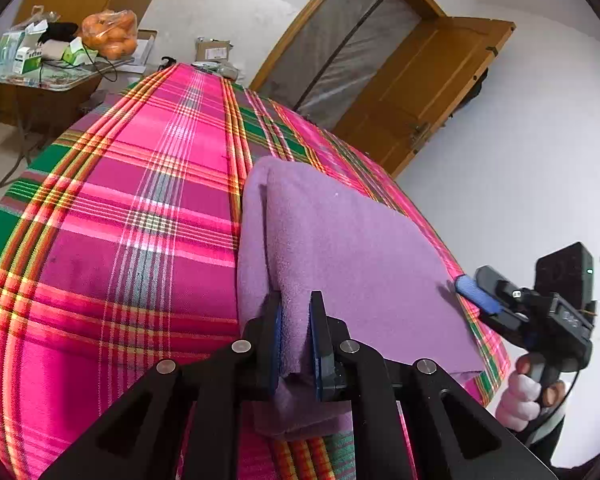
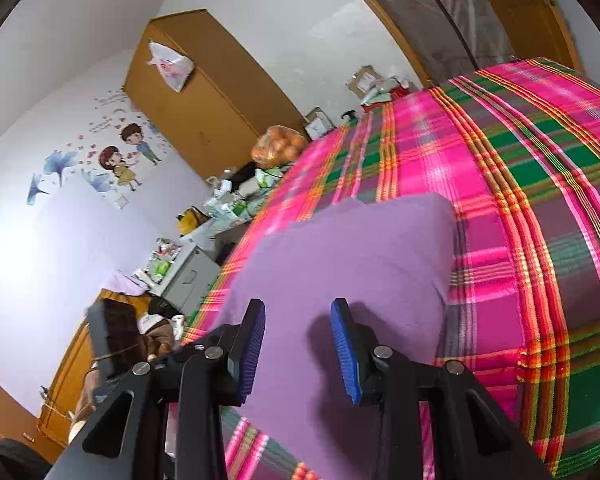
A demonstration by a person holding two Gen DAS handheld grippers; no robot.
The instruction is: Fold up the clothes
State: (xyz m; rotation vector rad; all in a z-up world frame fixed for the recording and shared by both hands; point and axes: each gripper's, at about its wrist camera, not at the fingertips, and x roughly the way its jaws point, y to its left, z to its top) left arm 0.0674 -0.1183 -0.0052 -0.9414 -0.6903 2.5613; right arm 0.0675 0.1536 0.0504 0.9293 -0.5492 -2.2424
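A plaid bedspread [image 1: 120, 220] covers the bed, and the folded purple garment [image 1: 352, 248] lies on its near edge. The left gripper [image 1: 296, 320] clamps a raised fold at the garment's near side. The right gripper [image 2: 298, 344] hovers over the garment, fingers [image 2: 342, 344] apart.

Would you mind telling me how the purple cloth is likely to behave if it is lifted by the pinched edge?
The purple cloth will probably hang limp: it already bunches into a soft ridge inside the left claw. Its fuzzy nap suggests the pads will hold without slipping. It looks light, so it should likely drag easily over the plaid sheet.
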